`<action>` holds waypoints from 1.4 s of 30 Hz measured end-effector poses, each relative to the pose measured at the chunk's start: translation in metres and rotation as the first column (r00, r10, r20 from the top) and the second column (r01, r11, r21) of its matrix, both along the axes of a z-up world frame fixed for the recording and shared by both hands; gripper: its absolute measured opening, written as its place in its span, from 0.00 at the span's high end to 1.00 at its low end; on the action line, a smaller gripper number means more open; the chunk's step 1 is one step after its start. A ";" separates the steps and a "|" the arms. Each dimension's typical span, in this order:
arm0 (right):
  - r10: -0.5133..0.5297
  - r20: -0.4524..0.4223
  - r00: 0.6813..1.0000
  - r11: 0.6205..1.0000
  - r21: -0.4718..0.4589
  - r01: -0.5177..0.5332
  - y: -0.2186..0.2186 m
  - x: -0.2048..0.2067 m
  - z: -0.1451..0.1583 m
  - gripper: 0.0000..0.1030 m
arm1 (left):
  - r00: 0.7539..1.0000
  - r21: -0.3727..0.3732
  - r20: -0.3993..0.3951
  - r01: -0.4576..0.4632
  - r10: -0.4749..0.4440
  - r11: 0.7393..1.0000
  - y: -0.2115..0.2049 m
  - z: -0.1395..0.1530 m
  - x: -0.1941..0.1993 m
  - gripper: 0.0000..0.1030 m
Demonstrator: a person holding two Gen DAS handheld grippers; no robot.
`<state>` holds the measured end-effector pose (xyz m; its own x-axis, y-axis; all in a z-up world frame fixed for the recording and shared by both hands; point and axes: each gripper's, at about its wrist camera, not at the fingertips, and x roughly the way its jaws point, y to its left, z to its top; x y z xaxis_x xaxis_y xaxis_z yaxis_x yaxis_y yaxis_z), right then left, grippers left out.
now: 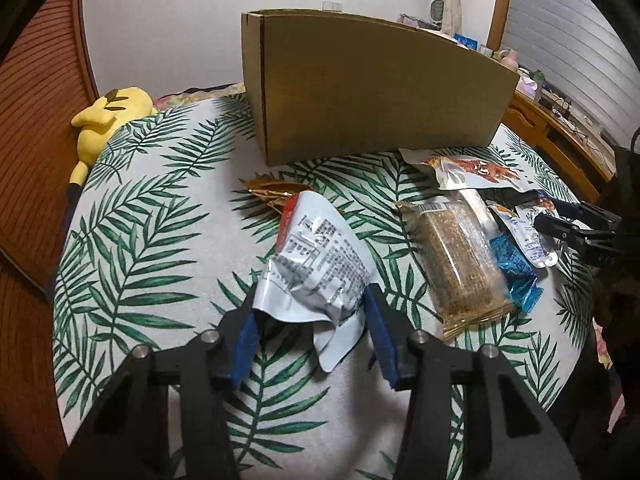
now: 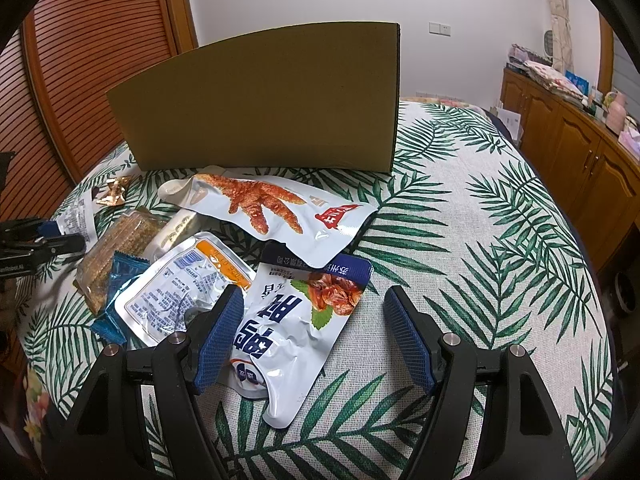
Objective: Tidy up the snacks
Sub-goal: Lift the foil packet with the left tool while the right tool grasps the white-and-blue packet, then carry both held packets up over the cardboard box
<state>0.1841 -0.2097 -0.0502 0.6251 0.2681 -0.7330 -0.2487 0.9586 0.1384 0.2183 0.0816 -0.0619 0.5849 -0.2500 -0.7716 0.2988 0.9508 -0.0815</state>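
Note:
My left gripper (image 1: pixel 312 320) is shut on the near end of a crinkled silver snack packet (image 1: pixel 316 256), its blue pads pressing on both sides. My right gripper (image 2: pixel 314 312) stands open over a white packet with blue characters (image 2: pixel 288 328); the left finger overlaps the packet's edge and the right pad is apart from it. A tall cardboard box (image 1: pixel 372 88) stands behind the snacks. Near it lie a chicken-foot packet (image 2: pixel 272 208), a sesame bar (image 1: pixel 460 256), a blue wrapper (image 1: pixel 516 272), a white-and-orange packet (image 2: pixel 180 284) and a gold wrapper (image 1: pixel 268 192).
Everything lies on a bed with a leaf-print cover (image 2: pixel 480 240). A yellow plush toy (image 1: pixel 108 116) lies at the far left edge. A slatted wooden door (image 2: pixel 80 60) is on the left and a wooden cabinet (image 2: pixel 568 140) with clutter on the right.

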 end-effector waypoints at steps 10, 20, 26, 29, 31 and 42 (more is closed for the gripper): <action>0.018 -0.021 1.000 1.000 0.003 -0.018 -0.001 0.000 0.001 0.28 | 0.998 -0.096 0.062 -0.022 0.028 0.995 0.001 0.015 -0.014 0.56; 0.064 -0.052 0.997 0.997 0.050 -0.062 -0.003 -0.007 0.004 0.59 | 0.995 -0.138 0.097 -0.025 0.039 0.990 -0.007 0.021 -0.023 0.56; 0.065 -0.047 0.997 0.995 0.077 -0.062 -0.006 -0.018 0.005 0.61 | 0.993 -0.154 0.110 -0.022 0.040 0.988 -0.012 0.024 -0.031 0.56; 0.069 -0.037 0.997 0.994 0.084 -0.066 -0.006 -0.024 0.008 0.63 | 0.992 -0.153 0.119 -0.022 0.040 0.988 -0.014 0.026 -0.033 0.56; 0.071 -0.029 0.997 0.994 0.086 -0.068 -0.007 -0.028 0.012 0.66 | 0.992 -0.156 0.122 -0.019 0.038 0.988 -0.016 0.027 -0.035 0.56; 0.088 0.007 0.996 0.988 0.128 -0.088 -0.010 -0.040 0.034 0.85 | 0.990 -0.169 0.139 -0.009 0.033 0.986 -0.025 0.036 -0.042 0.56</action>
